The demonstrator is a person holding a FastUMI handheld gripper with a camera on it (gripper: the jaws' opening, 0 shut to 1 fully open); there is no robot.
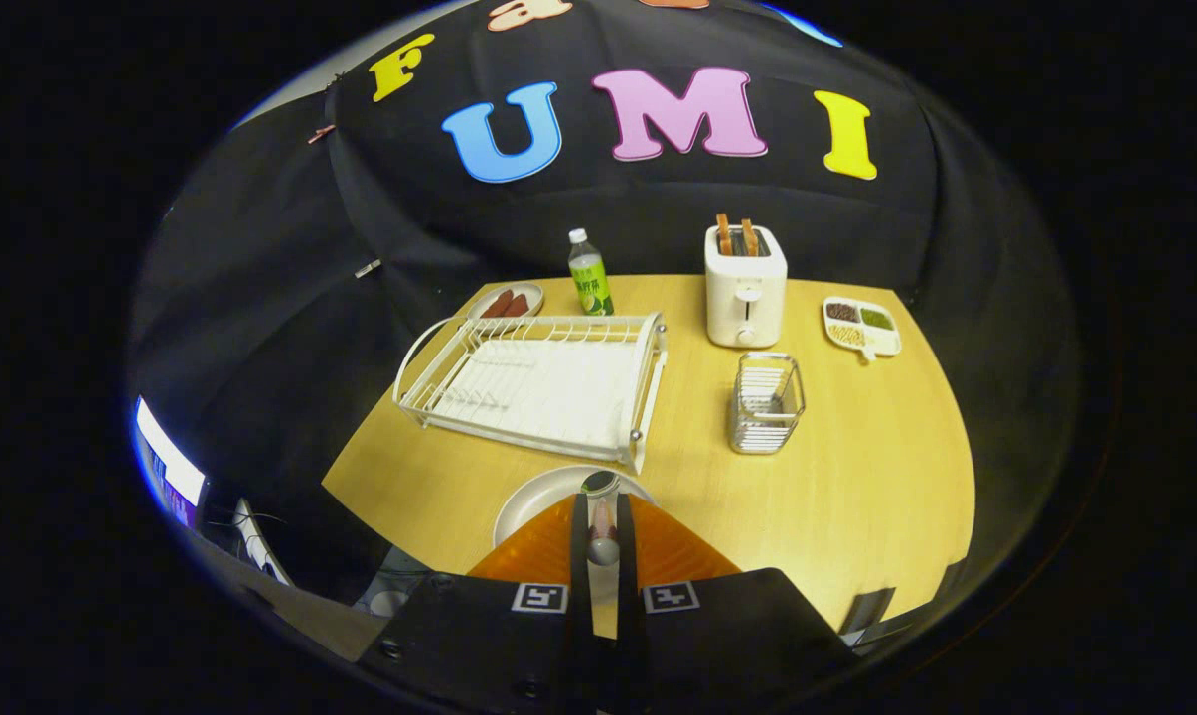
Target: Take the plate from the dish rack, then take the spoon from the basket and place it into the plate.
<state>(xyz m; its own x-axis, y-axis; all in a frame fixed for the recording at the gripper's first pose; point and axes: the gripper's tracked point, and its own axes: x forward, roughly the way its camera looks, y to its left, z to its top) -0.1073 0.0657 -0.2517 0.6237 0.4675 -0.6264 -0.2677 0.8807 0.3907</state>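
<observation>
Spoon held over the plate on the wooden surface [856, 477].

The hand-held gripper [601, 526] is closed almost fully, its two fingers pressing on the spoon [600, 501], whose bowl sticks out just ahead of the fingertips above the white plate [533, 506]. Beyond the plate sits the white dish rack [538, 382], with the wire basket [765, 402] to its right. Farther back stand a toaster [745, 283], a bottle [590, 273] and a divided snack dish [861, 326].
</observation>
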